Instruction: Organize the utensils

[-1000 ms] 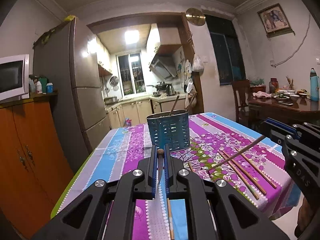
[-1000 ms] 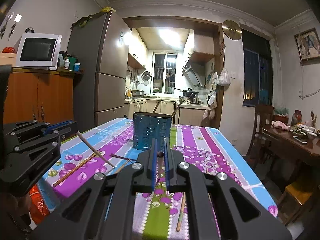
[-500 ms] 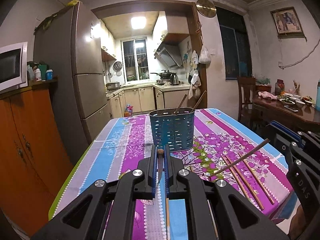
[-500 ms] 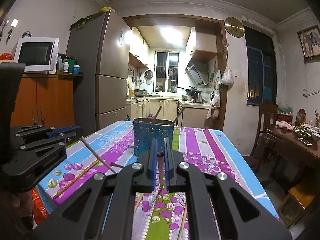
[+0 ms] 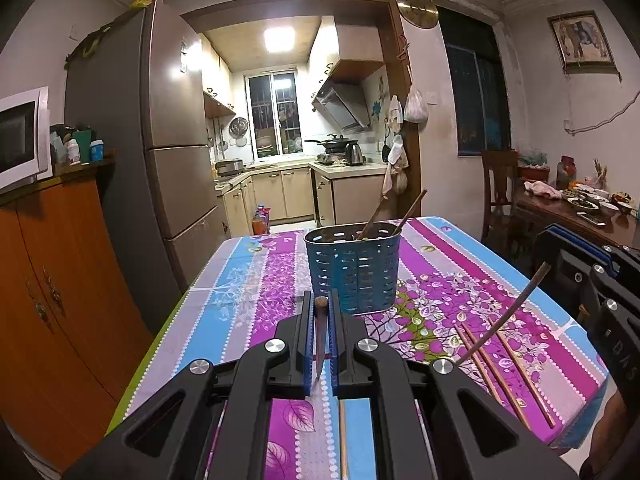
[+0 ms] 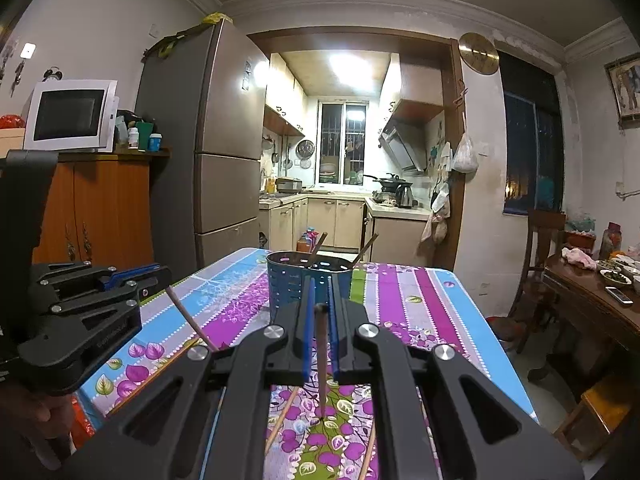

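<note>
**Both claws gripping chopsticks in front of the blue holder**

The biggest thing before me is the tabletop (image 5: pixel 460 264), covered in a smooth cloth printed in blue, purple, magenta and green stripes with leaf and blossom patterns and dotted white lines. Toward its far end stands the utensil holder (image 5: pixel 354 270), a blue tub with an oval mouth and walls perforated in rows of small slots; it sits upright, and two wooden chopsticks (image 5: pixel 412 210) lean out of it to the right.

My left claw (image 5: pixel 320 312) is clenched on a single chopstick (image 5: pixel 319 344), a slim, dark brown wooden stick with a rounded top, held nearly upright between the blue-lined pads, its tapered tip pointing down at the cloth. My right claw (image 6: pixel 320 300) is clenched the same way on another chopstick (image 6: pixel 321 360), paler and reddish, also close to vertical and tapering to a fine point above the floral print. In the left view that right claw (image 5: pixel 592 280) shows at the edge, its stick slanting out toward the tabletop.

Loose chopsticks (image 5: pixel 516 364) lie flat on the cloth near the right edge, thin, straight and reddish-brown, roughly parallel to one another, well short of the holder.
</note>
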Demonstrator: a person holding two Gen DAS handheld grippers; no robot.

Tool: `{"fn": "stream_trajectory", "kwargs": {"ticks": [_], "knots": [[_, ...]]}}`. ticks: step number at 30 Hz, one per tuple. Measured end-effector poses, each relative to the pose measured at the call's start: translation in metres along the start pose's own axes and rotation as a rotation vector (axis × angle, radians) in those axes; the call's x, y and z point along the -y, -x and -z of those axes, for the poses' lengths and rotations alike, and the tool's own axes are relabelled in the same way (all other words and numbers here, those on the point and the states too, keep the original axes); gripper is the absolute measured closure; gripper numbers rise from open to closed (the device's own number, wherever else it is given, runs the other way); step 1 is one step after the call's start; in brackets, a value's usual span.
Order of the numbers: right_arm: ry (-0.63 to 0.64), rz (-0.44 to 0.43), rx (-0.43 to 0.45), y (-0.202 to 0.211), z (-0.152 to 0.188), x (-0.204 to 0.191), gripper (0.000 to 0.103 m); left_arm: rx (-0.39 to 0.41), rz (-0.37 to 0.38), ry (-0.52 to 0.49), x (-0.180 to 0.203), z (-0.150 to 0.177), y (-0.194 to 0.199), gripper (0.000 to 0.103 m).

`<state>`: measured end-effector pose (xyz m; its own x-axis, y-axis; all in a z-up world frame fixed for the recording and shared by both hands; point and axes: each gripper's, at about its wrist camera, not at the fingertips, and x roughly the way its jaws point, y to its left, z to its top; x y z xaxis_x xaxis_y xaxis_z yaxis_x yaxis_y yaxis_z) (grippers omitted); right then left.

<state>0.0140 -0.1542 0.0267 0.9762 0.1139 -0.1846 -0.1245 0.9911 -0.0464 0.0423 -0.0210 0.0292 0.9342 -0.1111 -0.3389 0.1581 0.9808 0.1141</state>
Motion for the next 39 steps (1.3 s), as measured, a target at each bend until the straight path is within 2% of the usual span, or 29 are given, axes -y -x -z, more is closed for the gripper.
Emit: {"fn": "stream_trajectory", "kwargs": {"ticks": [11,18,24,28,39], "knots": [[0.019,-0.033,-0.033,-0.016,-0.011,0.004,0.098,-0.007,-0.015,-0.016,0.003,-0.007,-0.010,0.095],[0.014,-0.088,-0.055,-0.040,-0.033,0.014,0.098,0.012,-0.031,-0.023,0.000,-0.023,-0.023,0.095],[-0.015,-0.122,-0.025,-0.061,-0.069,0.029,0.098,0.050,-0.012,0.008,-0.017,-0.062,-0.042,0.095],[-0.035,-0.133,0.010,-0.072,-0.095,0.038,0.098,0.084,0.011,0.025,-0.029,-0.099,-0.057,0.095],[-0.069,-0.115,0.130,-0.114,-0.167,0.057,0.098,0.182,0.114,0.045,-0.038,-0.186,-0.102,0.095]]}}
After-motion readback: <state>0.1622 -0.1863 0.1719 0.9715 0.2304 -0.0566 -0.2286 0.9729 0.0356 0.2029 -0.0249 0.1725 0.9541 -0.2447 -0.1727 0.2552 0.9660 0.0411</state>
